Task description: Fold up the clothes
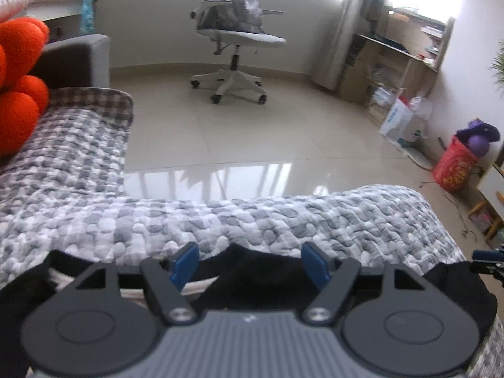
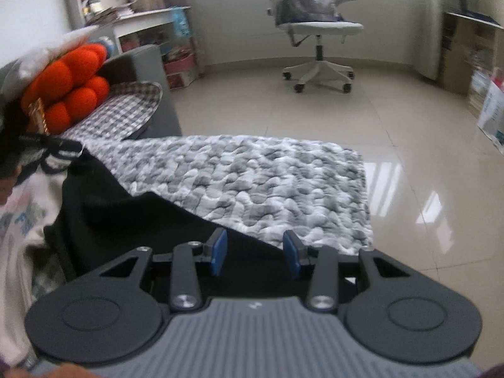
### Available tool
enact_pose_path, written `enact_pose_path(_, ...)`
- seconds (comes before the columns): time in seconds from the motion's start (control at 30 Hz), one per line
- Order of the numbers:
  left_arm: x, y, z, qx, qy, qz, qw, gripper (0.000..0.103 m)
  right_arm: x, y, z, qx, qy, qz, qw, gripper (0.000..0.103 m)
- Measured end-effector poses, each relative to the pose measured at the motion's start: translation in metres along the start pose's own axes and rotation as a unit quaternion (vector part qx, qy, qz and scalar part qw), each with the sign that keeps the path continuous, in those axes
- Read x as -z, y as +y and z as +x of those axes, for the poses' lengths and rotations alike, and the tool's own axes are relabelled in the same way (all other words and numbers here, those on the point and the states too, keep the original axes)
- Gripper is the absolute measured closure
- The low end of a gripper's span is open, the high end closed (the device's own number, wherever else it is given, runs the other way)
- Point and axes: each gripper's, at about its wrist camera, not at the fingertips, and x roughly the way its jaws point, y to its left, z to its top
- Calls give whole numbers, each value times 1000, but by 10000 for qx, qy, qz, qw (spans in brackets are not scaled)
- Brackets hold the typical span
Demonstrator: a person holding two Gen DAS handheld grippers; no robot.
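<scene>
A black garment point(image 2: 132, 217) lies on the grey-and-white checked blanket point(image 2: 267, 176) that covers the sofa seat. In the left wrist view the same black garment point(image 1: 258, 277) spreads under and in front of my left gripper point(image 1: 250, 263), whose blue pads stand wide apart with cloth low between them. My right gripper point(image 2: 255, 253) is open too, its blue pads over the garment's edge near the blanket's front. The tip of the right gripper point(image 1: 489, 260) shows at the far right of the left wrist view. A pale printed garment point(image 2: 19, 217) lies to the left.
An orange knotted cushion point(image 1: 15, 94) rests against the grey sofa arm point(image 1: 78, 60). A white office chair point(image 1: 233, 44) holding a bundle stands on the glossy tiled floor point(image 1: 283, 132). Shelves point(image 1: 397, 72), a red bag point(image 1: 453, 170) and boxes line the right wall.
</scene>
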Motion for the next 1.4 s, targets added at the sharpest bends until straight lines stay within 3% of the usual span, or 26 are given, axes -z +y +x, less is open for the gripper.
enact_pose_path(0.17,10,4,15,128,76,265,9995,46,8,1,9,10,-19,-145,9999,60)
enact_pose_path(0.2,13,4,17,95,85,302,9995,52,9,1,9,-1,-47,-135,9999,62)
enact_pose_path(0.23,15,4,18,59,44,332,9994,55,9,1,9,-11,-74,-128,9999,68)
enact_pose_path(0.3,19,2,16,-8,-57,358,9993,78,11,6,7,3,-100,-237,9997,79)
enact_pose_path(0.4,23,-4,10,-98,-217,336,9992,90,14,22,3,245,-148,-594,9978,98)
enact_pose_path(0.5,27,-12,-2,-212,-541,263,9980,92,20,32,-5,585,-342,-730,9950,101)
enact_pose_path(0.67,23,-18,-21,-292,-1115,65,9933,93,15,28,-21,1190,-784,-640,9877,102)
enact_pose_path(0.77,16,-22,-23,-317,-1305,-83,9909,93,2,20,-16,1401,-772,-698,9847,102)
enact_pose_path(0.93,13,-29,2,-515,-1121,-53,9923,93,-12,2,12,1509,-516,-626,9852,102)
enact_pose_path(1.13,22,-35,27,-827,-874,200,9925,92,2,-6,40,1429,-207,-491,9883,102)
enact_pose_path(1.23,25,-38,36,-970,-784,357,9915,89,7,-7,40,1397,-301,-332,9892,100)
enact_pose_path(1.33,24,-44,32,-1106,-781,450,9898,76,6,-7,31,1369,-349,-178,9898,90)
enact_pose_path(1.4,26,-48,23,-1060,-806,349,9905,61,6,-6,22,1332,-349,-78,9905,90)
